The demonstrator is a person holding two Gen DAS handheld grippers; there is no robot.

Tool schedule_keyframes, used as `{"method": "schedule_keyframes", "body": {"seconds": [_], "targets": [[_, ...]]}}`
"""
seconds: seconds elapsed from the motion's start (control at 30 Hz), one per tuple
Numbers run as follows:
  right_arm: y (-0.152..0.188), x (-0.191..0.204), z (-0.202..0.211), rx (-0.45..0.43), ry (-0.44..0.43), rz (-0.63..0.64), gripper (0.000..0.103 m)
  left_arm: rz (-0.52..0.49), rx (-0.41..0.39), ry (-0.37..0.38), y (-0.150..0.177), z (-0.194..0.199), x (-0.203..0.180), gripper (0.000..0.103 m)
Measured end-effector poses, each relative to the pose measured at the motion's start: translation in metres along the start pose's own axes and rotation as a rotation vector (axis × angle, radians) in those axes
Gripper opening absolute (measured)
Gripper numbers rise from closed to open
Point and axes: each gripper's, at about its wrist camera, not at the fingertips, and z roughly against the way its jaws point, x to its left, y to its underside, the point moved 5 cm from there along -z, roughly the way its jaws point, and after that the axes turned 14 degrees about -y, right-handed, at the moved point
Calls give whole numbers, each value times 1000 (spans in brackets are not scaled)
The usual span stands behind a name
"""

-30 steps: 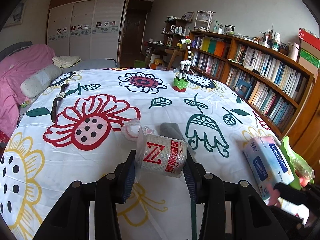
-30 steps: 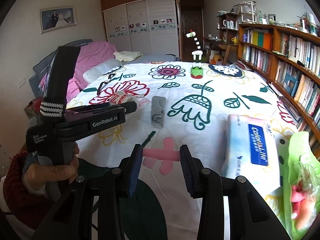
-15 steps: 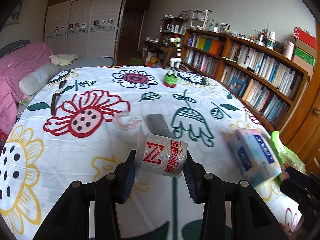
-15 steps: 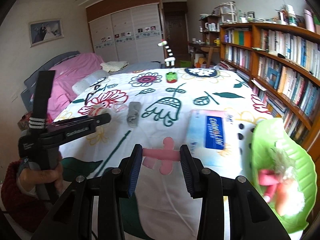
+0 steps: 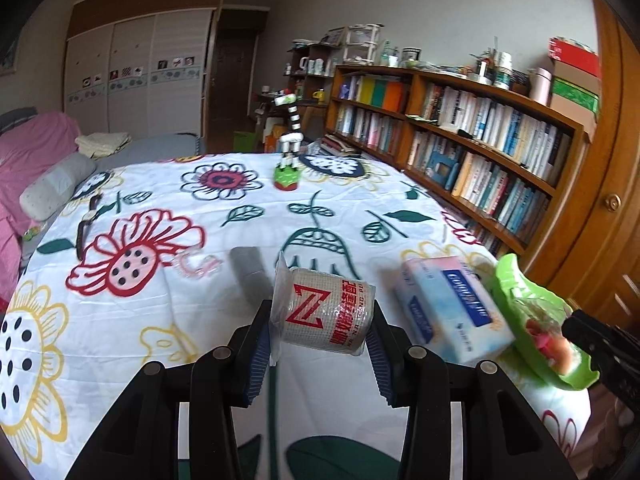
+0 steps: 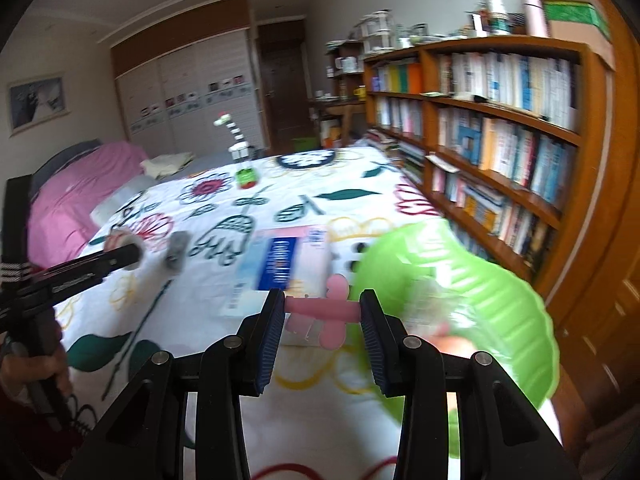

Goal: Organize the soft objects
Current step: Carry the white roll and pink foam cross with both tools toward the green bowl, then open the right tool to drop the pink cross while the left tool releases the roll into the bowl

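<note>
The left gripper (image 5: 320, 342) has its fingers clenched on a wrapped bandage roll (image 5: 326, 314), white with a red Z and red lettering, held on its side above the near part of the flowered bedspread (image 5: 120, 320). Just beyond the roll a rolled grey cloth (image 5: 250, 274) lies on the bedspread, and left of it sits a small pink-and-clear item (image 5: 198, 264) whose make is hard to tell. To the right a blue-and-white tissue pack (image 5: 450, 312) lies beside a green basket (image 5: 520, 300) at the bed's right edge; something pink and orange lies inside it. At the far end stands a striped giraffe toy (image 5: 289, 156) on a green base.

The right gripper (image 6: 323, 322) grips a pink flower-shaped piece (image 6: 326, 310) between its fingers, at the near left rim of the blurred green basket (image 6: 500, 300). The tissue pack (image 6: 280, 264) lies just beyond the fingers. At left, the left gripper (image 6: 122, 258) shows with the person's hand (image 6: 36, 374) on its handle. A bookshelf (image 6: 500, 128) runs along the right wall.
</note>
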Motion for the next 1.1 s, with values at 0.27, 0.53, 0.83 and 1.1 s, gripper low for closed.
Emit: {"method": "schedule_keyframes", "body": {"seconds": [0.27, 0.53, 0.83, 1.1], "targets": [[6, -48, 30, -33, 100, -64, 40, -58, -21, 32, -5, 10, -36, 46], [22, -94, 47, -33, 170, -129, 46, -113, -27, 87, -7, 18, -71, 46], [36, -122, 58, -22, 186, -155, 54, -194, -19, 142, -5, 19, -120, 46], [44, -135, 65, -27, 189, -161, 54, -274, -5, 225, -3, 18, -170, 46]]}}
